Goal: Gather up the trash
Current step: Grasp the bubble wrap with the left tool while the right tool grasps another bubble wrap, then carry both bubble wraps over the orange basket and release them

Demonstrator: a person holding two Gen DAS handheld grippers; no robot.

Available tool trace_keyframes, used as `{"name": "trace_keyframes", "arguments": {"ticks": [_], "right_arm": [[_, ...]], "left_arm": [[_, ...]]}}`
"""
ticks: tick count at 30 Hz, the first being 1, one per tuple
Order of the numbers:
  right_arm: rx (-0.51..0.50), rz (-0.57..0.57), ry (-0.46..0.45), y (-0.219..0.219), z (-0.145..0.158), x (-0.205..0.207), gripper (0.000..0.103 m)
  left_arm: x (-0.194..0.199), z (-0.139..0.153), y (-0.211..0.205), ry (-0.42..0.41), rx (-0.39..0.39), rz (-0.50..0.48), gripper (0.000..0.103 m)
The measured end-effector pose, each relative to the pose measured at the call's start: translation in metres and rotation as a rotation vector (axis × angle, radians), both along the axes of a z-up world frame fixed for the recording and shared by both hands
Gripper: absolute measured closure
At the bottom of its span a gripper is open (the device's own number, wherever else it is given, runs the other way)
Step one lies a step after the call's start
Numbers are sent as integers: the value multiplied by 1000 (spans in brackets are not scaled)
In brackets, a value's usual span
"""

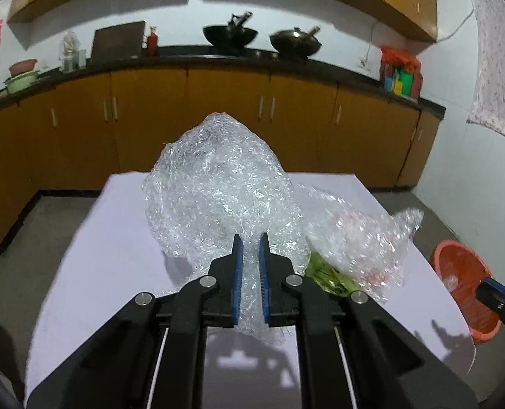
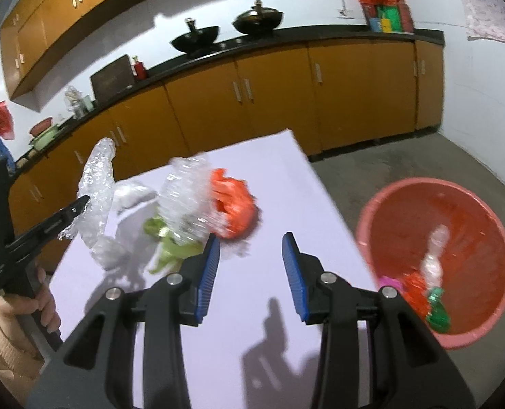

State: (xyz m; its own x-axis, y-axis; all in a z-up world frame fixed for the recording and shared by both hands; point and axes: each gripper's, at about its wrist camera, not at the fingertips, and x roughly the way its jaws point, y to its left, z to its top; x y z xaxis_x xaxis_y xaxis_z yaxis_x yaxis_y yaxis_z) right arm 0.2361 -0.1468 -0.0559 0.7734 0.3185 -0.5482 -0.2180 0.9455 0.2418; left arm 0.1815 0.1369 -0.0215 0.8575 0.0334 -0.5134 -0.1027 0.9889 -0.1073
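While the left gripper (image 1: 251, 242) stands clamped on a crumpled clear plastic sheet (image 1: 218, 184), the sheet is lifted off the white table (image 1: 92, 255), seen from the right wrist as a strip hanging from the black fingertips (image 2: 82, 202). A hand (image 2: 35, 301) in a beige sleeve grips that tool's handle at far left. Next over on the table: a second wad of clear plastic (image 2: 187, 201), blurred, lying over green vegetable scraps (image 2: 170, 248), touching an orange plastic bag (image 2: 233, 204). Right gripper (image 2: 251, 243) hovers above the table near the orange bag, blue pads apart, nothing between them. Far right, on the floor beside the table, a red basin (image 2: 474, 337) holds clear plastic, orange, green and pink bits. Back counter: two black woks, a red bottle, a dark board, a stack of coloured boxes; any print on them is too blurred to read. No legible brand or writing anywhere.
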Motion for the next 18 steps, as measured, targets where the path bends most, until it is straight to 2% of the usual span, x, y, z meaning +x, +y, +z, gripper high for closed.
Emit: {"name": "trace_keyframes", "arguments": {"ticks": [5, 6, 8, 11, 16, 18], "right_arm": [[31, 64, -14, 39, 7, 20, 63], [35, 71, -13, 47, 7, 26, 59], [38, 71, -8, 61, 7, 37, 45], [30, 64, 14, 79, 3, 58, 42], [-45, 50, 32, 108, -7, 81, 42], [-83, 55, 31, 118, -12, 85, 52]], "left_arm": [[-12, 2, 30, -8, 10, 55, 94], [-13, 2, 35, -6, 9, 63, 94], [-19, -2, 49, 0, 5, 92, 94], [-25, -6, 65, 10, 0, 129, 94], [-33, -12, 84, 26, -11, 171, 94], [-34, -14, 88, 32, -12, 178, 94]]}}
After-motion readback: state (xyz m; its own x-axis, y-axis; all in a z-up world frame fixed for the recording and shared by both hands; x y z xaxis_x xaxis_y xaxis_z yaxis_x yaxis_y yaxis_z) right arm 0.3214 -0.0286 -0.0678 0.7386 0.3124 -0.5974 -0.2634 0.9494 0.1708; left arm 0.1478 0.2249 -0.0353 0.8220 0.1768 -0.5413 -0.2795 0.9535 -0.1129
